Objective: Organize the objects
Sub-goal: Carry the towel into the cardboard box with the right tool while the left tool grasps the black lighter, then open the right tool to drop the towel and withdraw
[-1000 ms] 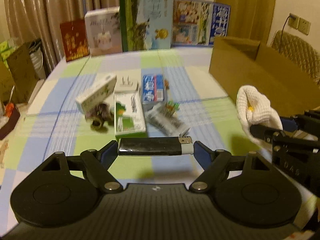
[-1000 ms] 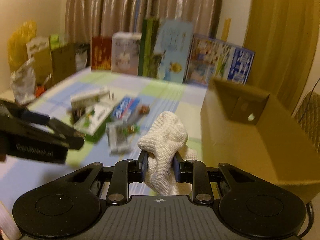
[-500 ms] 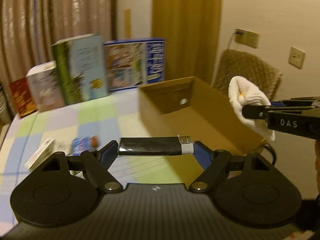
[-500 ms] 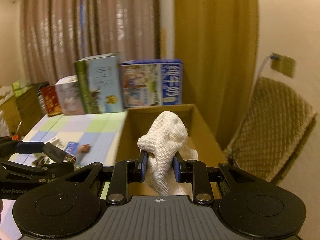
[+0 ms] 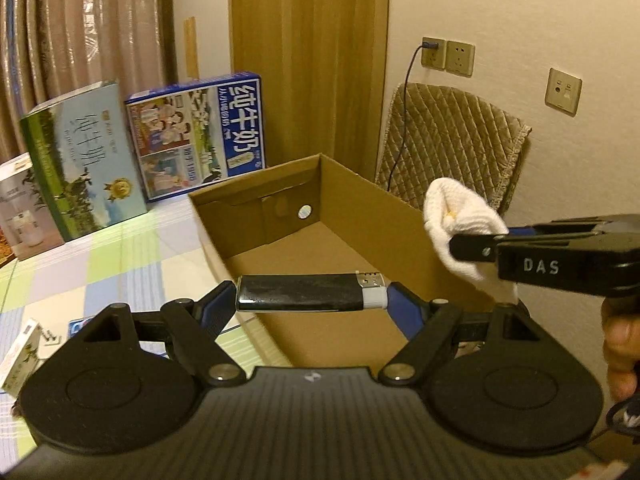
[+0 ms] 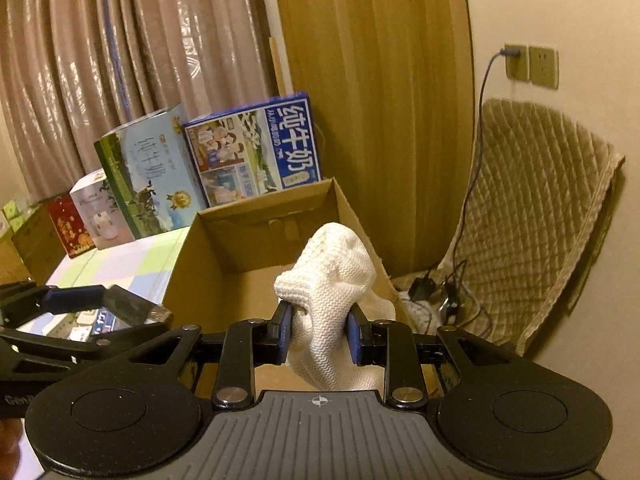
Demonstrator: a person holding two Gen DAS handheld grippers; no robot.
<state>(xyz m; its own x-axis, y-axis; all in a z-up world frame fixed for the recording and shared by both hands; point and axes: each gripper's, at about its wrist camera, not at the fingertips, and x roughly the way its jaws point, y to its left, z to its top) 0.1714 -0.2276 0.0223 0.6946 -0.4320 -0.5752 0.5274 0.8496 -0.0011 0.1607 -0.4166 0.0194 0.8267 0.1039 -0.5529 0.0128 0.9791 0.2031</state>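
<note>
My left gripper (image 5: 310, 300) is shut on a black lighter (image 5: 308, 298) held crosswise, above the near end of an open cardboard box (image 5: 344, 248). My right gripper (image 6: 320, 332) is shut on a white knitted cloth (image 6: 332, 280) and holds it over the same box (image 6: 240, 248). In the left wrist view the cloth (image 5: 460, 224) hangs at the box's right wall. In the right wrist view the lighter (image 6: 132, 308) shows at the left. The box floor that shows is bare.
Milk cartons (image 5: 196, 136) and gift boxes (image 6: 100, 216) stand behind the box on the checked tablecloth (image 5: 120, 248). Small packs (image 5: 24, 352) lie at the left. A quilted chair (image 6: 540, 216) with a cable stands right of the box.
Both grippers swung right from the pile of small items to the cardboard box, still holding the lighter and the cloth. They are now closer over the box opening.
</note>
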